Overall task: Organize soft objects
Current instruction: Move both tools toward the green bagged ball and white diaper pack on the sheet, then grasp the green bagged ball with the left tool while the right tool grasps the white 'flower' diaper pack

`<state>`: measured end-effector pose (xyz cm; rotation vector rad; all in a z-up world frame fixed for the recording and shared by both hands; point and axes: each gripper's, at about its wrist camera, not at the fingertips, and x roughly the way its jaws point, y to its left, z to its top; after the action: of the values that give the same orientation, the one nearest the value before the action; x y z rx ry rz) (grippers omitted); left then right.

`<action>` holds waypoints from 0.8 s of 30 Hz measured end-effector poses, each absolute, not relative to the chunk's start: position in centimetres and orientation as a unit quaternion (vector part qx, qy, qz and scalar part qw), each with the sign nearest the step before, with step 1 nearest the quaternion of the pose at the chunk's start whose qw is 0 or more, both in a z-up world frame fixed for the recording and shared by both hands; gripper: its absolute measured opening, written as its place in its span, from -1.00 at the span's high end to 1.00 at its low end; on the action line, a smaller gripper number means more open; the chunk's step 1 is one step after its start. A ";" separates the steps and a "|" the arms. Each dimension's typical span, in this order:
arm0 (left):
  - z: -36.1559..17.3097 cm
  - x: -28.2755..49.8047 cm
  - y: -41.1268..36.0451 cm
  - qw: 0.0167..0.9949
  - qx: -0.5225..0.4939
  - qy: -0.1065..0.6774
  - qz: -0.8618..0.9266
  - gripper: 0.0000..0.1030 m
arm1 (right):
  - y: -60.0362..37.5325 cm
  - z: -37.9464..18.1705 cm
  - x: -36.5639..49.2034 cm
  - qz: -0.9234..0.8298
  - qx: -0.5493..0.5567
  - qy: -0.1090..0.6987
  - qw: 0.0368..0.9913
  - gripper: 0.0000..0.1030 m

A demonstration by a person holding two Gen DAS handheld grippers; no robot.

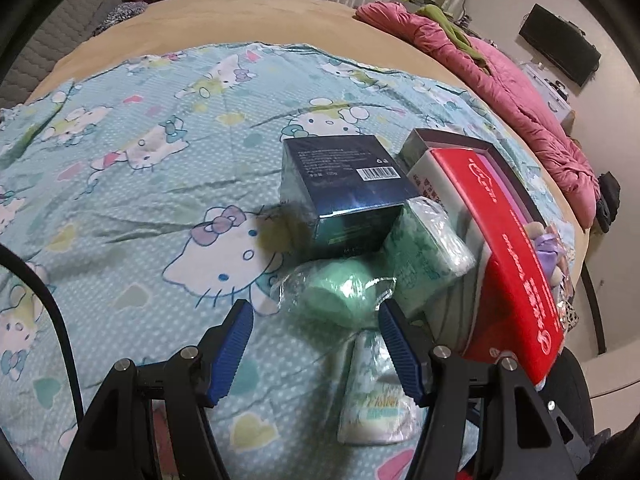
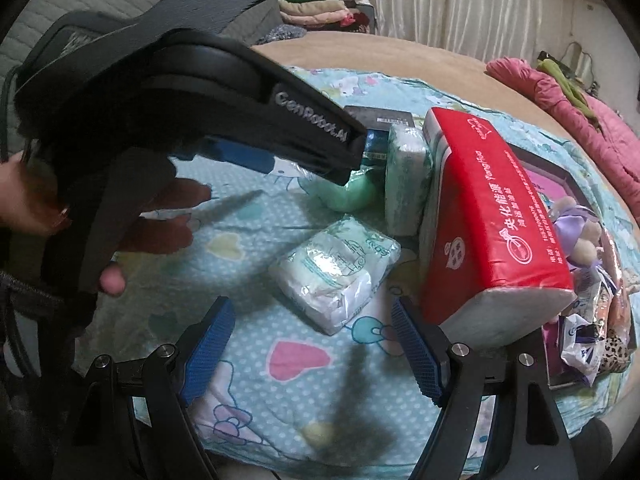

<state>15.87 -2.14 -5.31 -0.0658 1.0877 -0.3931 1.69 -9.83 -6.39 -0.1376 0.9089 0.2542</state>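
A green soft bundle in clear wrap (image 1: 344, 292) lies on the cartoon-cat sheet (image 1: 132, 208), just ahead of my left gripper (image 1: 314, 307). Its jaws stand open around the bundle's near end without pressing it. A small white tissue pack (image 1: 376, 404) lies under that gripper. In the right wrist view the left gripper (image 2: 348, 172) reaches down over the green bundle (image 2: 352, 196), with a hand (image 2: 24, 196) holding it. My right gripper (image 2: 312, 305) is open and empty, just short of the white tissue pack (image 2: 336, 272).
A dark blue box (image 1: 344, 188), an upright green-print tissue pack (image 1: 424, 252) and a big red tissue pack (image 1: 516, 248) crowd behind the bundle. A shallow box (image 2: 560, 176) at right holds plush toys and sachets. A pink quilt (image 1: 516, 92) lies along the bed's far right.
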 end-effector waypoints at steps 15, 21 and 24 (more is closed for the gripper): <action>-7.2 18.0 -2.8 0.816 -0.061 0.526 -0.231 -0.26 | -8.6 -7.7 3.9 0.071 -0.054 0.449 0.889 -0.58; -7.4 18.3 -2.7 0.806 -0.078 0.531 -0.249 0.04 | -7.9 -8.4 5.1 0.047 -0.061 0.450 0.889 -0.58; -7.4 18.1 -2.8 0.807 -0.073 0.529 -0.252 0.12 | -8.1 -8.8 5.5 0.040 -0.054 0.454 0.888 -0.58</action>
<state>18.15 -2.81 -7.36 -0.1570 1.1329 -0.5400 5.54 -8.06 -8.80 -0.1121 0.9441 0.0829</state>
